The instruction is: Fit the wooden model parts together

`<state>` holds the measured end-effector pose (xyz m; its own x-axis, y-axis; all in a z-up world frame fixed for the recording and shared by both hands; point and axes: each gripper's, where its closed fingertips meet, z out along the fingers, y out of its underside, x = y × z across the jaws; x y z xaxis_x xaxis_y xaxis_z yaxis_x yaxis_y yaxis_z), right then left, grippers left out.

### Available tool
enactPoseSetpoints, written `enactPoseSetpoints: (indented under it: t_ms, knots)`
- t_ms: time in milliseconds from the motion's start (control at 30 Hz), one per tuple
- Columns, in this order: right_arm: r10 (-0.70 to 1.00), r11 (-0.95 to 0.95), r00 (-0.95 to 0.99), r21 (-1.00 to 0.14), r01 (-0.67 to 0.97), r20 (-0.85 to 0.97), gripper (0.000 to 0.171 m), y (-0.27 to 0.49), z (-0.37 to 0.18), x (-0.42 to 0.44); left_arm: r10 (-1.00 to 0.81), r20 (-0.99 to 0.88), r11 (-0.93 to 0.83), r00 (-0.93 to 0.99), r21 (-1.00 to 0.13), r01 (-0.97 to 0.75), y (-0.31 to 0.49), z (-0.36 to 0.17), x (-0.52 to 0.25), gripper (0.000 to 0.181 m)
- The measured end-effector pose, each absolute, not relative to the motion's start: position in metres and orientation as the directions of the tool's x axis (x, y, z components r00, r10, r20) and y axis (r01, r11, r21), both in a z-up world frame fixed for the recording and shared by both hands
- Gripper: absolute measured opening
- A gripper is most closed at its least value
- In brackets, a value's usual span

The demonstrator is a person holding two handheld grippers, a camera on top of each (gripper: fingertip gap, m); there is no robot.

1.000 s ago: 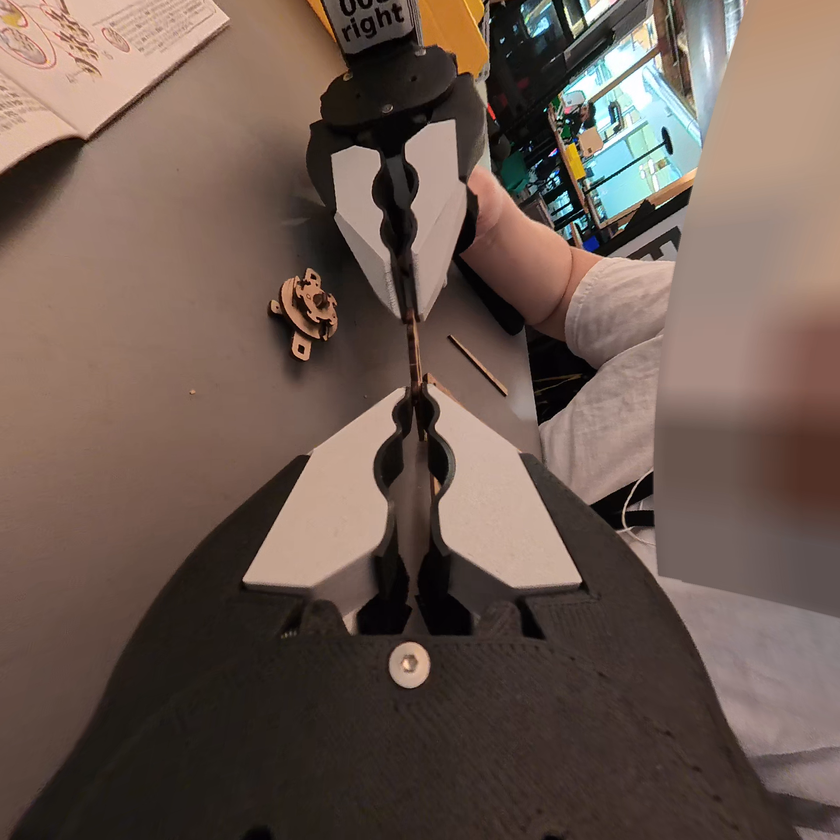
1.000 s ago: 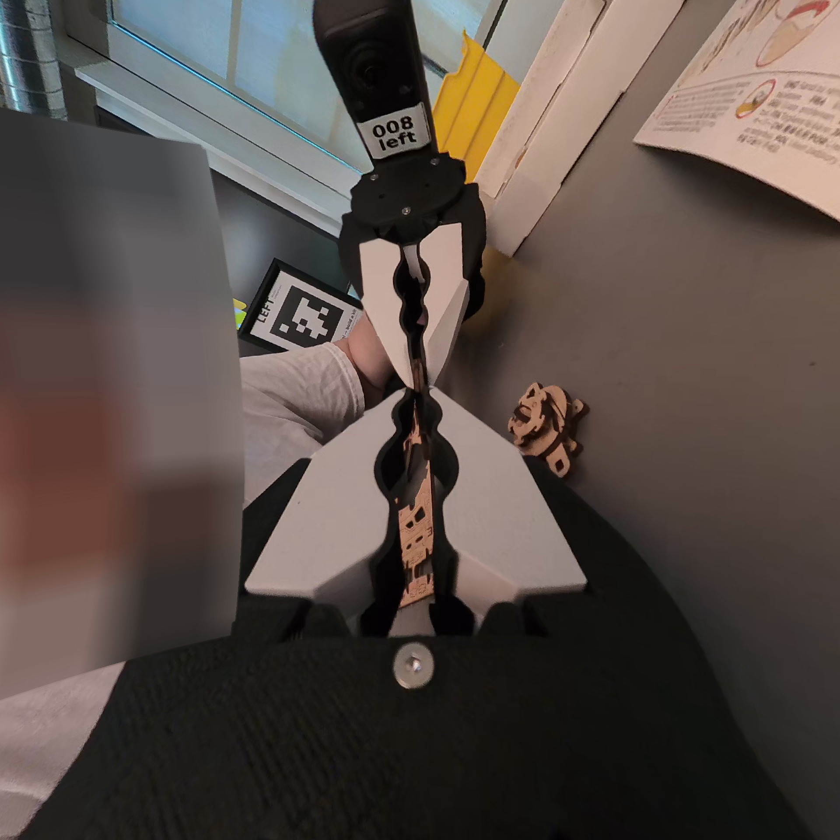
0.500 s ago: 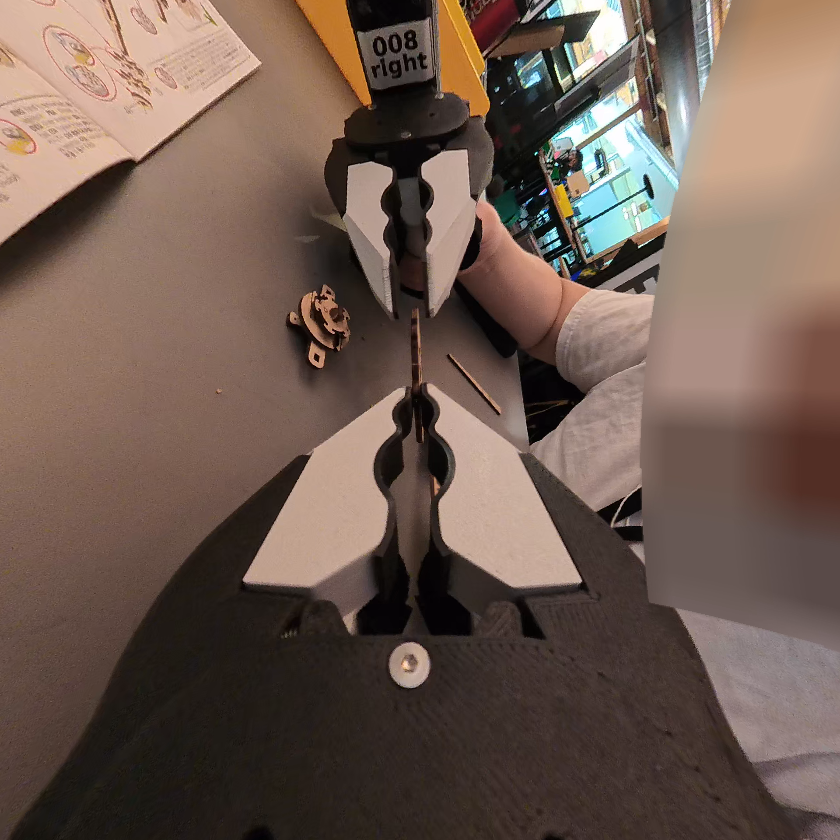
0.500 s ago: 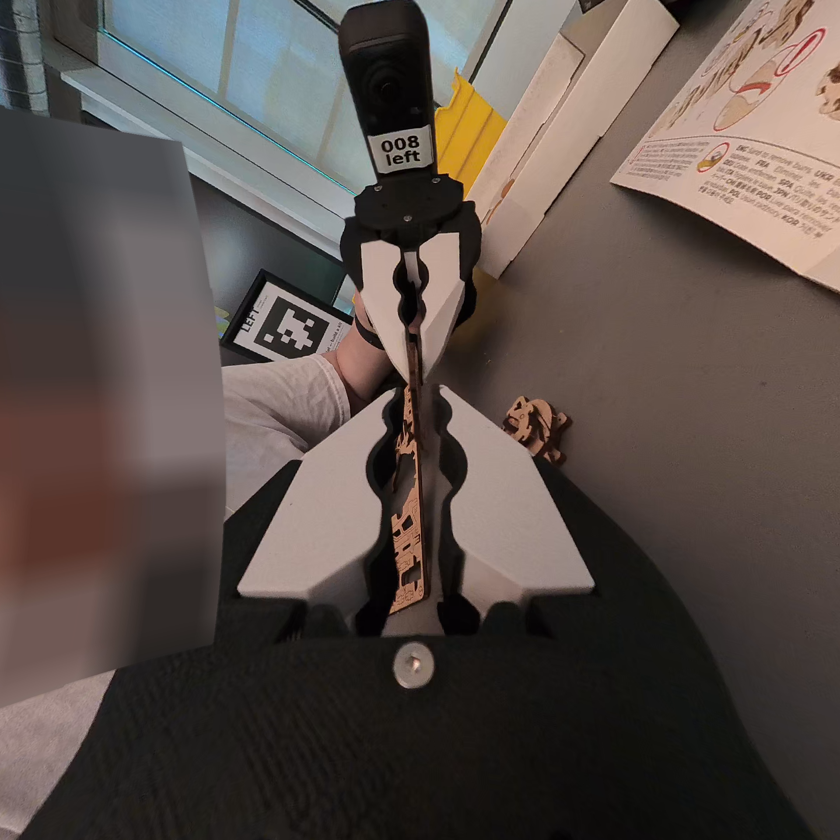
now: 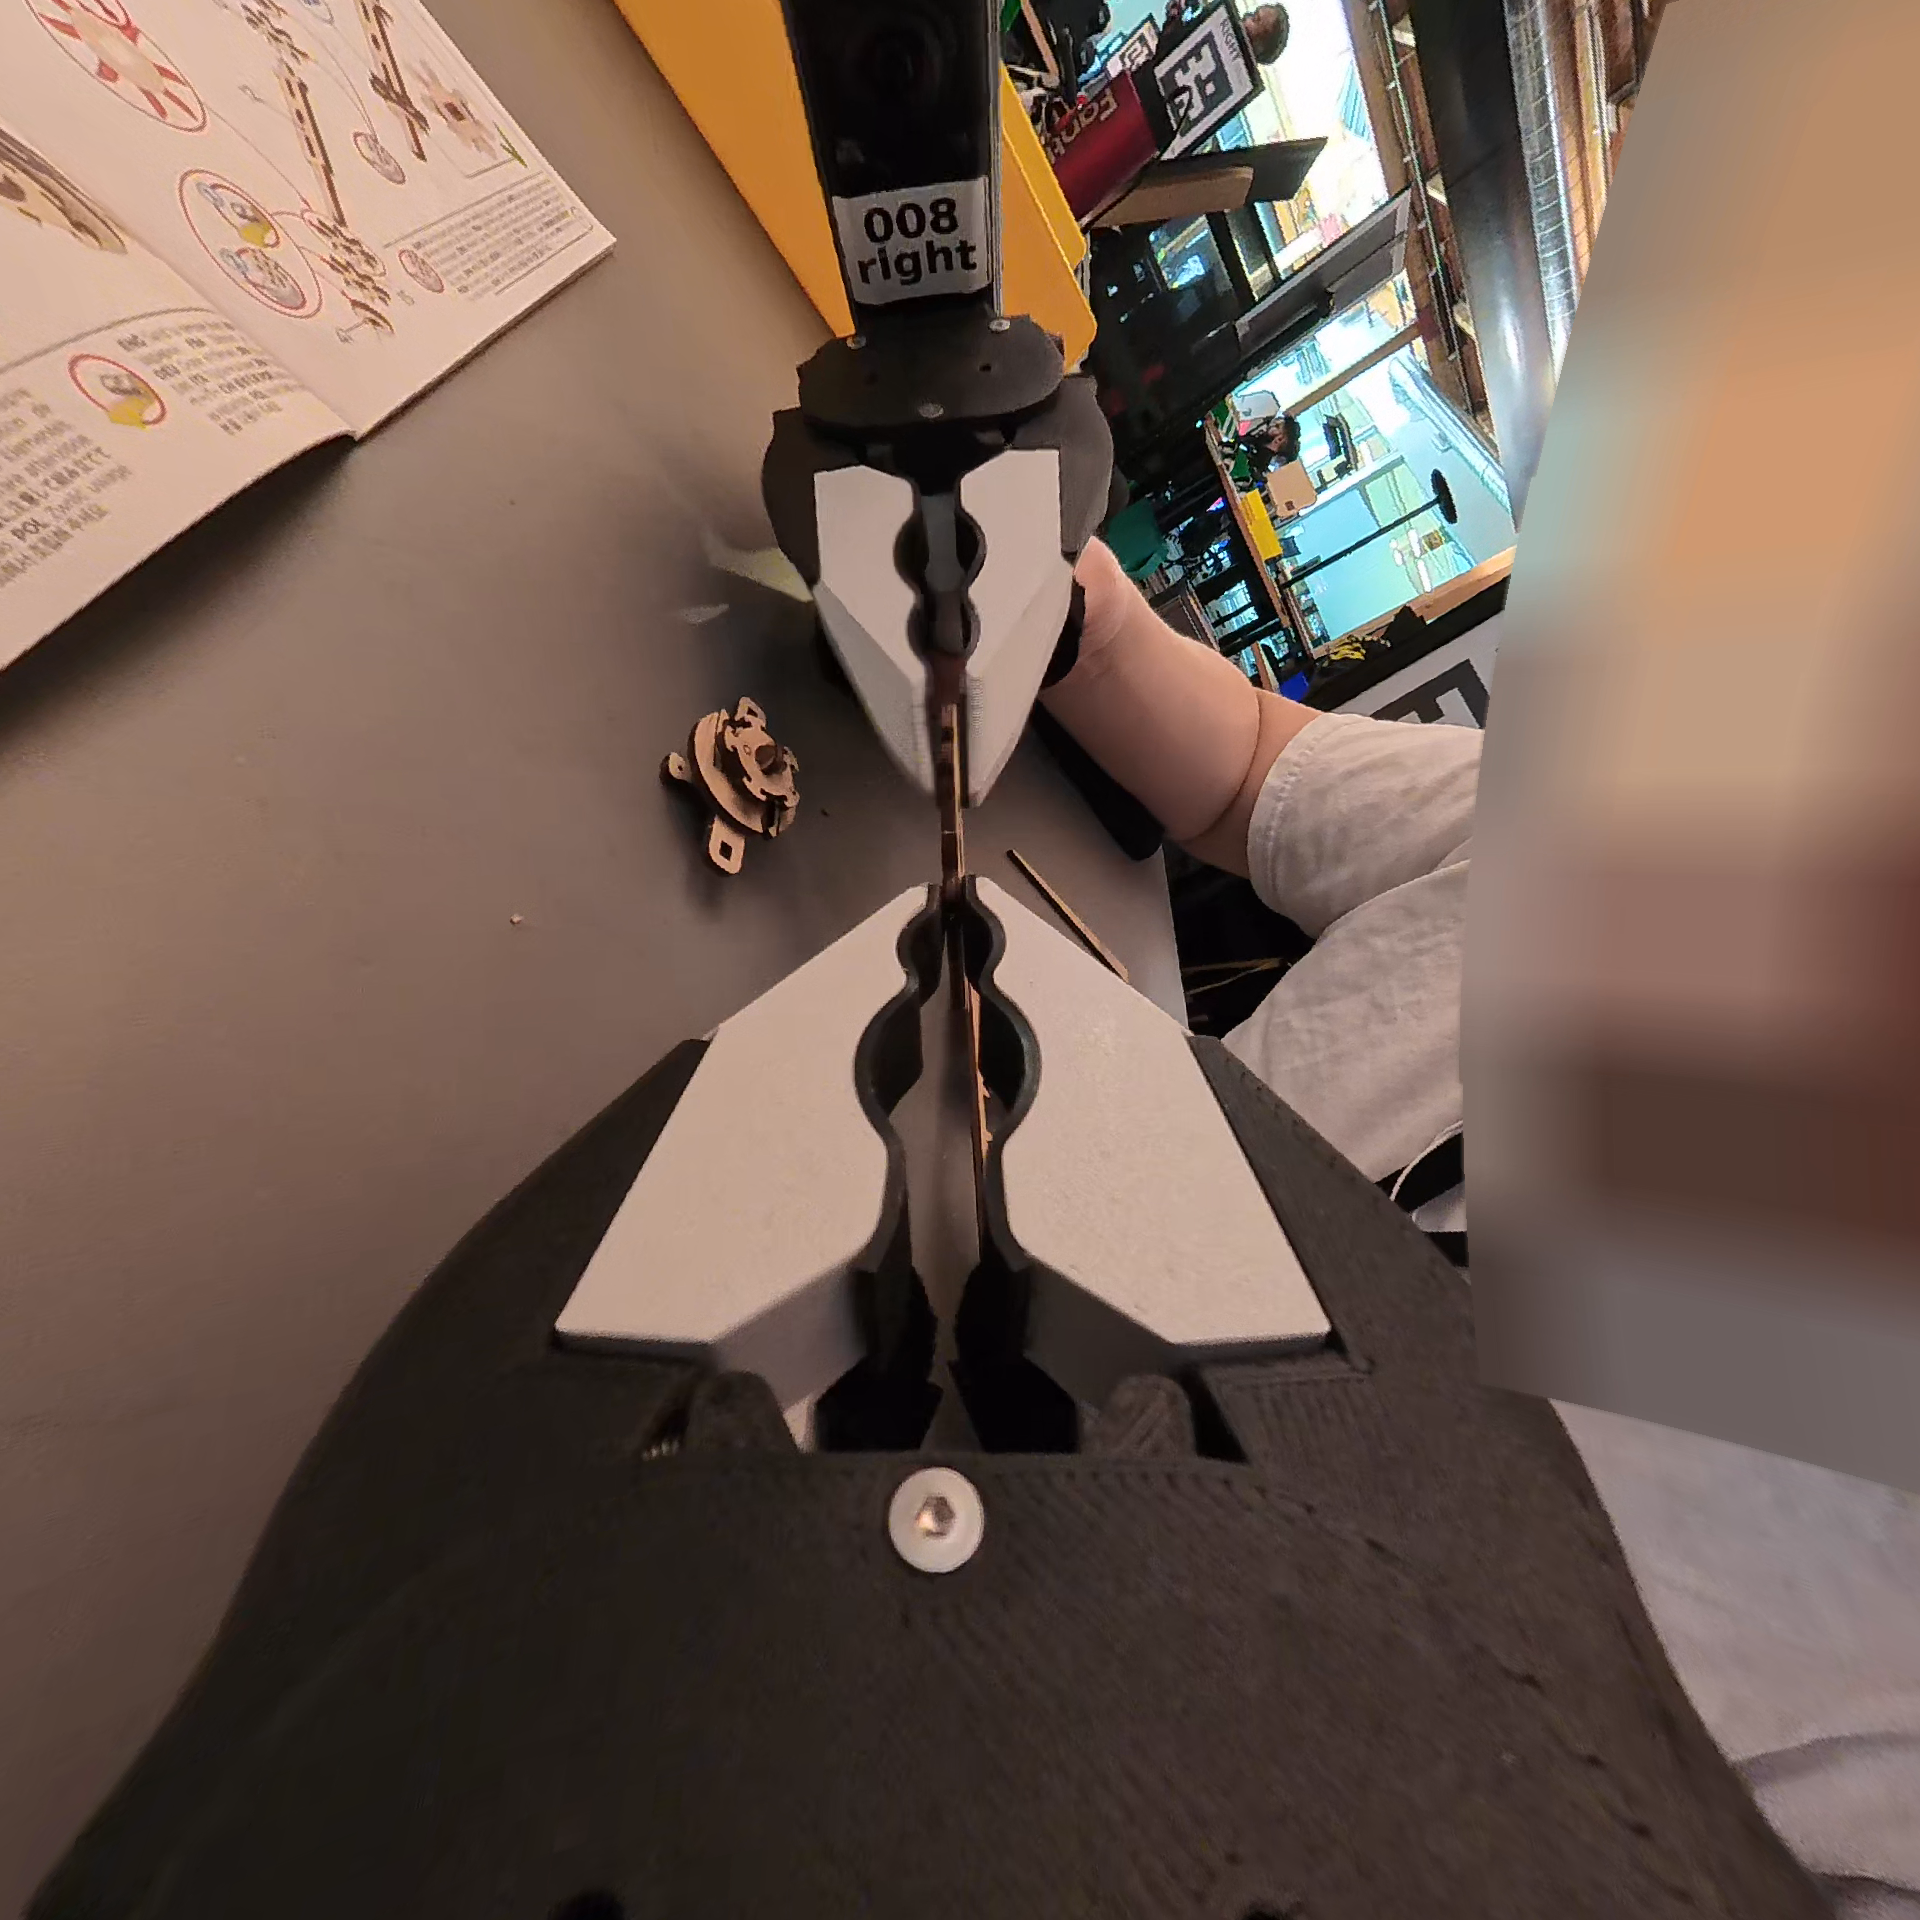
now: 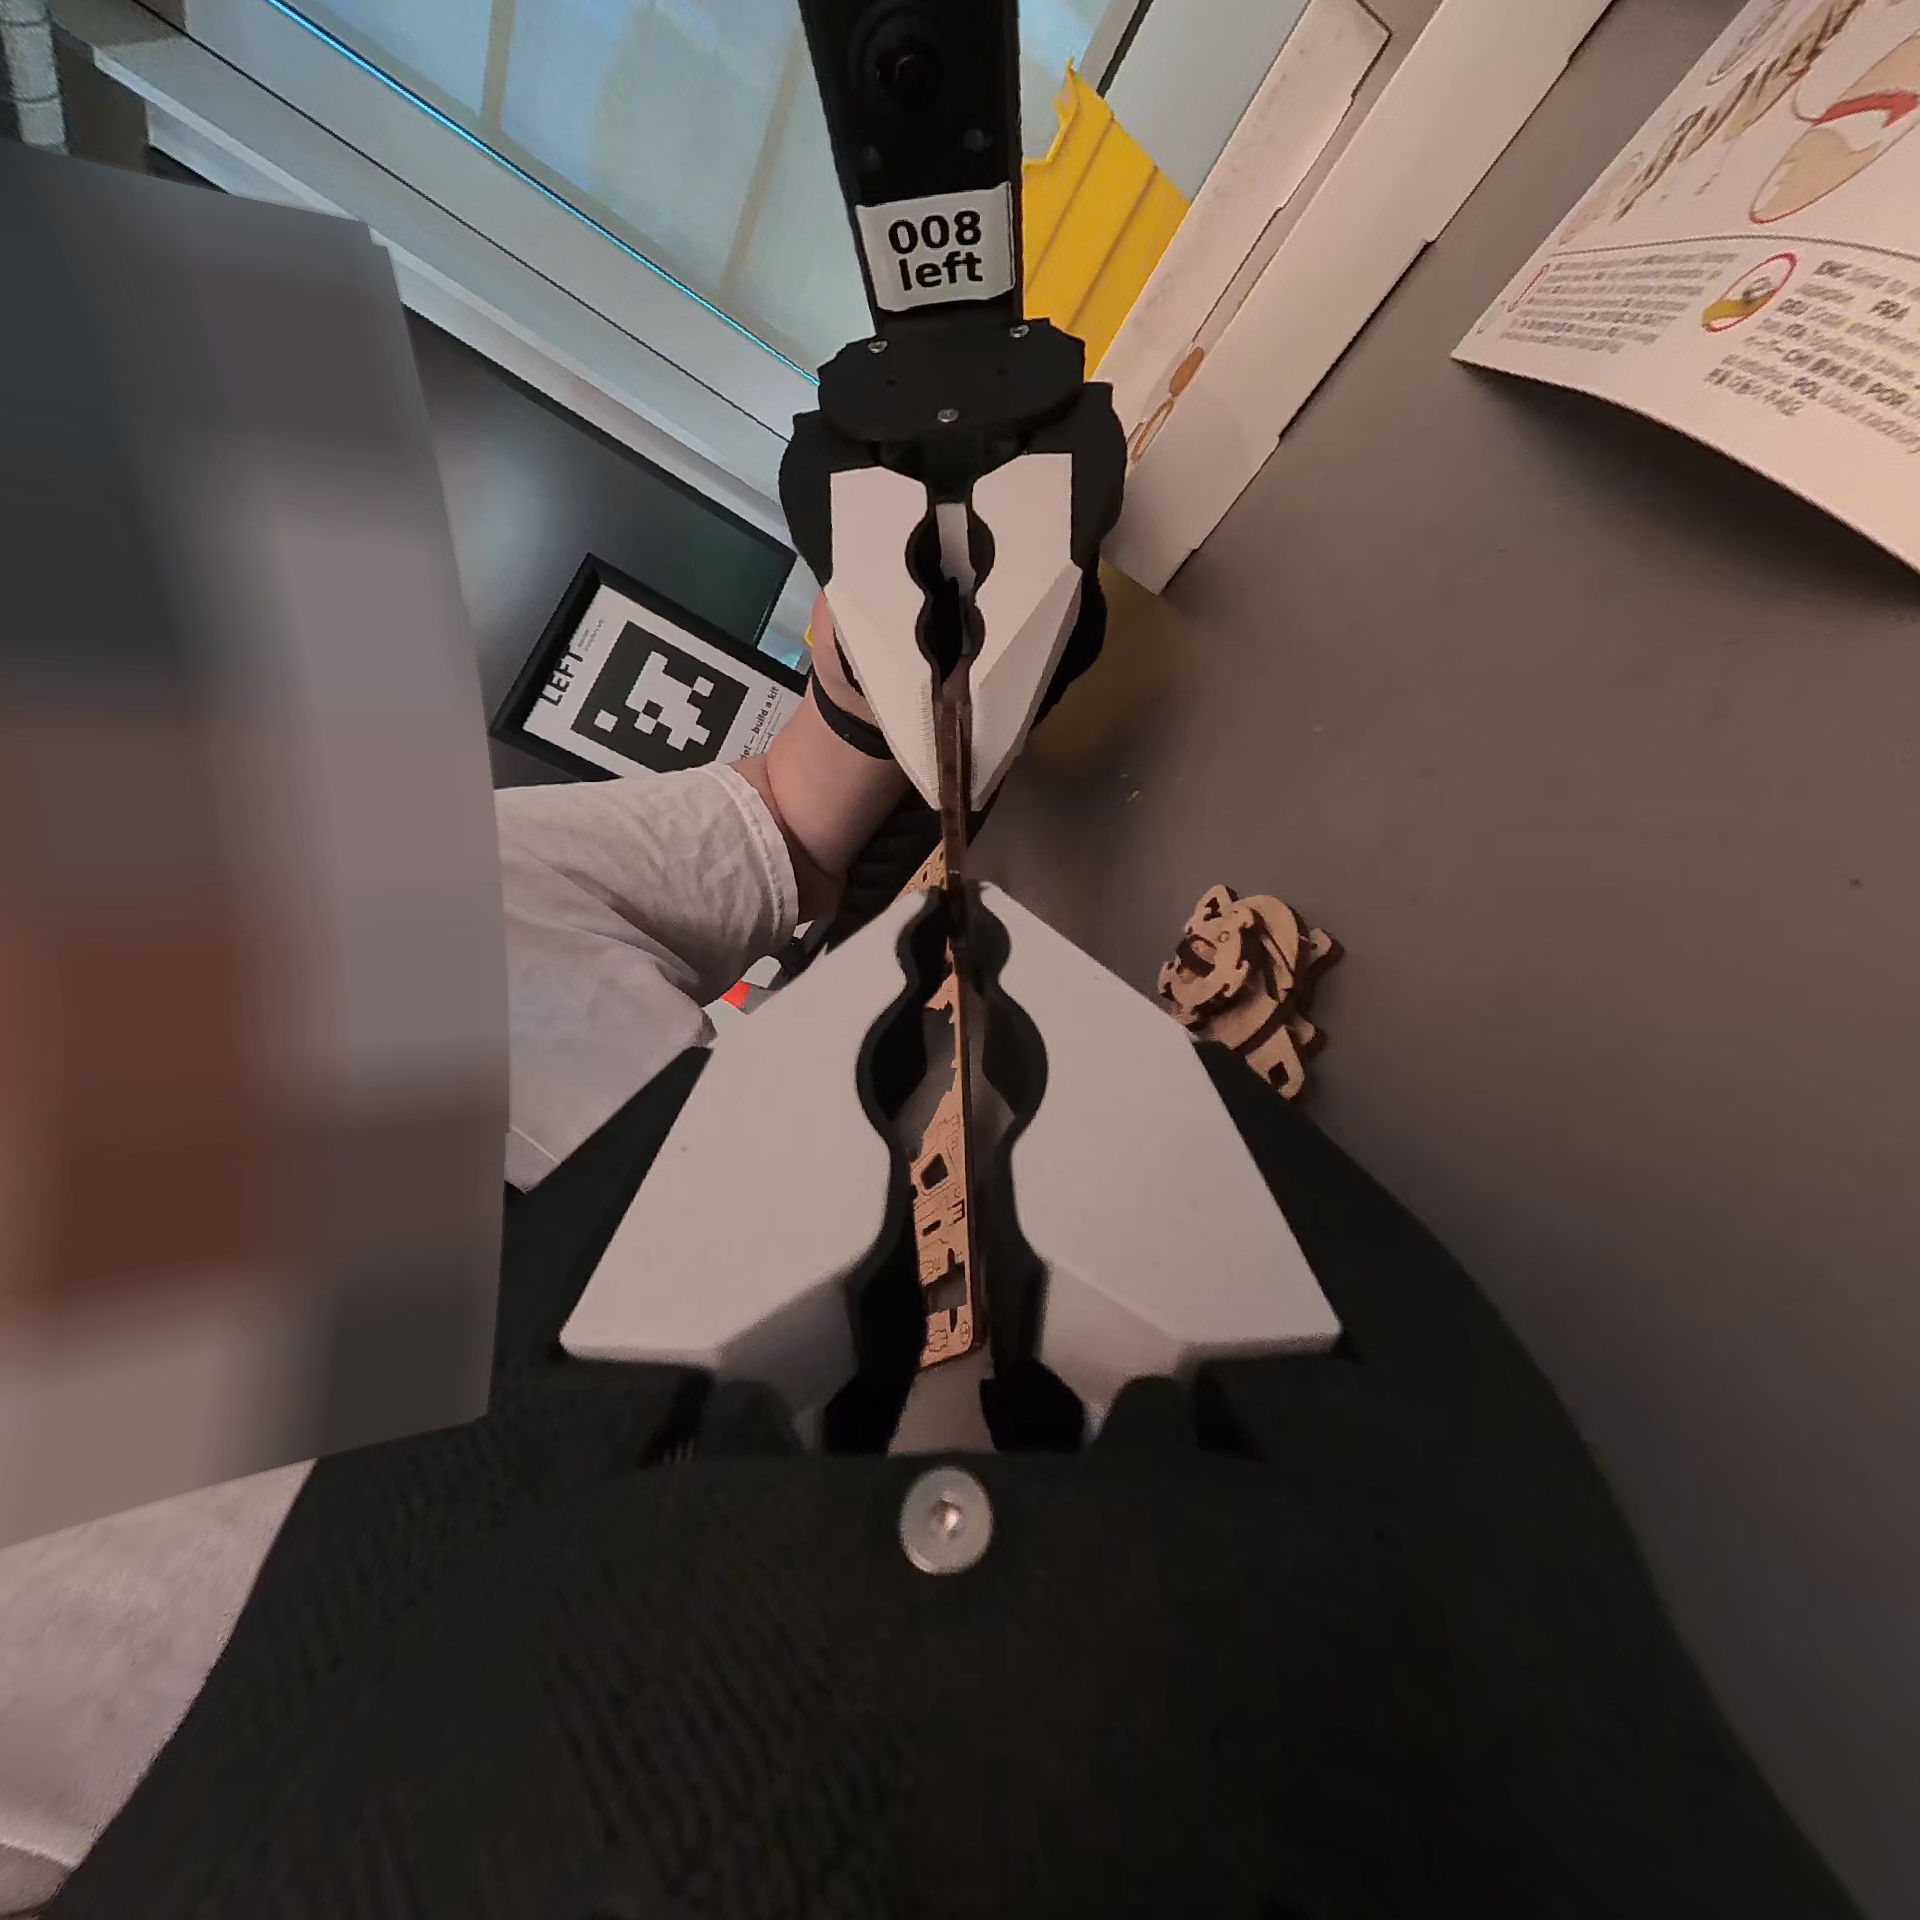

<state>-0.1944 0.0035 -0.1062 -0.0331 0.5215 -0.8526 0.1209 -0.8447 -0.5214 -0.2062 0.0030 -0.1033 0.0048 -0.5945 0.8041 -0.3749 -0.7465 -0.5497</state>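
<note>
A thin flat laser-cut wooden piece point(image 5: 951, 842) hangs edge-on above the grey table point(image 5: 312, 987), between two grippers that face each other tip to tip. My left gripper point(image 5: 951, 891) is shut on its near end. My right gripper point(image 5: 945, 790) is shut on its far end. In the right wrist view the piece point(image 6: 943, 1226) runs back between the right gripper's point(image 6: 951, 894) fingers, and the left gripper point(image 6: 951, 821) clamps the far end. I cannot tell whether it is one piece or two joined. A small assembled wooden part point(image 5: 732, 779) lies on the table, also seen in the right wrist view point(image 6: 1247, 977).
An open instruction booklet point(image 5: 260, 260) lies at the far left. A yellow bin point(image 5: 769, 135) and a white box point(image 6: 1278, 260) stand behind the grippers. A thin wooden stick point(image 5: 1060, 909) lies near the table edge. The person's forearm point(image 5: 1195, 707) and white sleeve are at the right. My two grippers' fingertips are within a few centimetres of each other.
Half a second ago my right gripper was open and drawn back from the wooden piece. It has now come in and shut on it again. The left gripper kept its hold.
</note>
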Motion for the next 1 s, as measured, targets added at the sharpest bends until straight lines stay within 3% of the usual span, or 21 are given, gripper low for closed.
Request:
enactPoseSetpoints:
  t_ms: [1000]
  knots:
    - [0.48,-0.87,-0.055,-0.483,0.1,-0.876,0.001,0.0068,-0.1036,-0.1909,-0.599,0.8,-0.739,-0.012,-0.559,-0.376,0.0019,-0.1021,-0.2054,0.001]
